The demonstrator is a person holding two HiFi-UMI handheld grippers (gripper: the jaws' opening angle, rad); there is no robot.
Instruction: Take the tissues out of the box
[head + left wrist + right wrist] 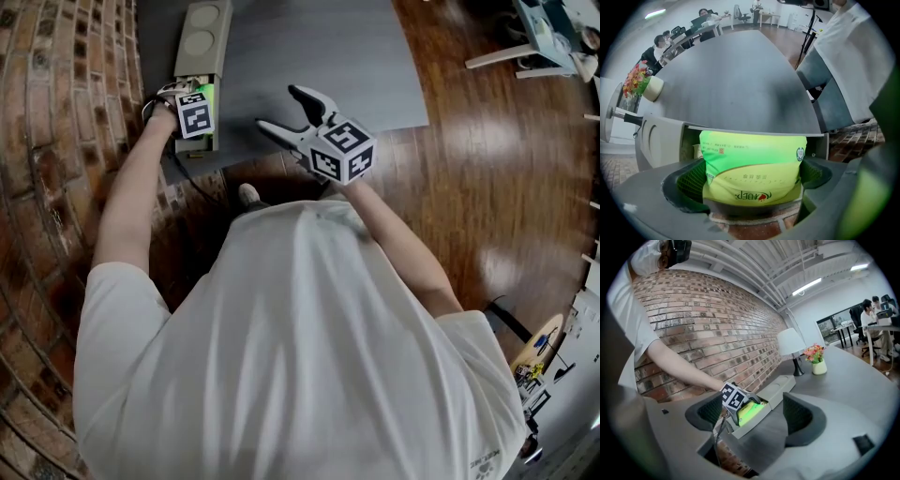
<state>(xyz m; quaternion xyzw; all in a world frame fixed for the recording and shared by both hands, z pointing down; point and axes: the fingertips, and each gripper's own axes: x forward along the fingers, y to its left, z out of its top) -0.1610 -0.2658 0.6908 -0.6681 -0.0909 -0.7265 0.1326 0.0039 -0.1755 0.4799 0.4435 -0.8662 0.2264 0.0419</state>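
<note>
A green and yellow tissue pack (752, 166) sits in the open end of a long grey box (199, 56) at the table's left edge. My left gripper (752, 180) is shut on the pack, with a pad against each of its sides. From the head view only a sliver of the green pack (212, 98) shows beside the left gripper's marker cube (194, 113). My right gripper (286, 111) hovers open over the table's near edge, nothing between its fingers. The right gripper view looks across at the box (761, 406), the pack (749, 412) and the left gripper (735, 398).
The grey table (319, 56) stretches away from me. A brick wall (56, 131) runs close along the left. A white lamp (792, 345) and a flower vase (818, 365) stand far down the table, and people sit at desks (874, 315) beyond.
</note>
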